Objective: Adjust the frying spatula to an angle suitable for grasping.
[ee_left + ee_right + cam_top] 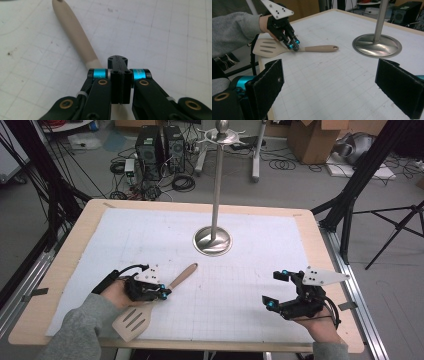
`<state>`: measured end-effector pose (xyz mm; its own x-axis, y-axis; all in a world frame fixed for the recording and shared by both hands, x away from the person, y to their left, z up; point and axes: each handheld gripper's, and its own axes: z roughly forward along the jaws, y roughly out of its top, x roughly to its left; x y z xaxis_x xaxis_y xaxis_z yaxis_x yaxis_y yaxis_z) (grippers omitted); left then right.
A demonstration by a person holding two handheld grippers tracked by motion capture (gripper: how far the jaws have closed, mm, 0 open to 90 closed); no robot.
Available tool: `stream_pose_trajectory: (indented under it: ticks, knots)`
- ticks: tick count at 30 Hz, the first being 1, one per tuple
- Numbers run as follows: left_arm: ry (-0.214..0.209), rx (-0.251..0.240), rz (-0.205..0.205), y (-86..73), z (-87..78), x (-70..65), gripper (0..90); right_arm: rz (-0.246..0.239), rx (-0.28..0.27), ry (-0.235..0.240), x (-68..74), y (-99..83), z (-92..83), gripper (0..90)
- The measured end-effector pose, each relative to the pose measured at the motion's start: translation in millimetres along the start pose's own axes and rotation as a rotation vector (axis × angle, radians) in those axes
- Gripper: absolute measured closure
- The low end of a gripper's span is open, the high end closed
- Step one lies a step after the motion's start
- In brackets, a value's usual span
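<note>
Beige spatula point(150, 306) lies flat on the white gridded mat point(240, 270) at the bench's near left, slotted blade toward the person, handle angled up toward the metal stand point(213, 241) in the middle. Left hand-held gripper point(162, 293) has its jaws squeezed fully together on the handle's neck, just past the blade. Right hand-held gripper point(274, 290) sits well apart on the near right, jaws spread wide with nothing between them.
</note>
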<state>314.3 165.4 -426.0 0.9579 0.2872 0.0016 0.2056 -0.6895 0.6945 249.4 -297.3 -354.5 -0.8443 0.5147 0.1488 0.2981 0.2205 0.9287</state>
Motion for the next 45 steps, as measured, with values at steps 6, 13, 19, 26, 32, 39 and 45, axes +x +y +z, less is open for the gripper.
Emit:
stream_pose_trajectory:
  ticks: [6,13,19,26,32,39,45]
  knots:
    - [-0.027,0.031,0.012,-5.6,-2.6,-5.2,89.7,0.000,-0.004,0.005,0.3,1.7,2.2,7.4]
    - [-0.004,0.011,-0.001,-10.7,-8.4,-3.6,89.8,-0.003,0.004,0.014,-0.4,1.8,5.5,7.4]
    - [-0.012,-0.007,-0.015,-16.0,-12.2,-0.1,89.8,-0.005,0.009,0.017,-0.9,1.9,6.9,7.4]
    - [-0.001,-0.015,-0.013,-24.4,-19.5,4.6,89.9,-0.009,0.008,0.016,-1.3,1.8,6.7,7.4]
    - [-0.008,-0.030,-0.045,-32.2,-25.7,10.9,89.9,-0.009,0.011,0.014,-1.9,0.8,8.2,7.4]
    - [0.054,-0.098,-0.167,-24.4,-33.2,25.9,89.7,-0.007,0.013,0.011,-1.2,1.1,8.1,7.4]
    - [0.115,-0.079,-0.248,-11.7,-20.9,39.0,89.7,-0.004,0.033,0.006,-0.7,-1.9,9.5,7.4]
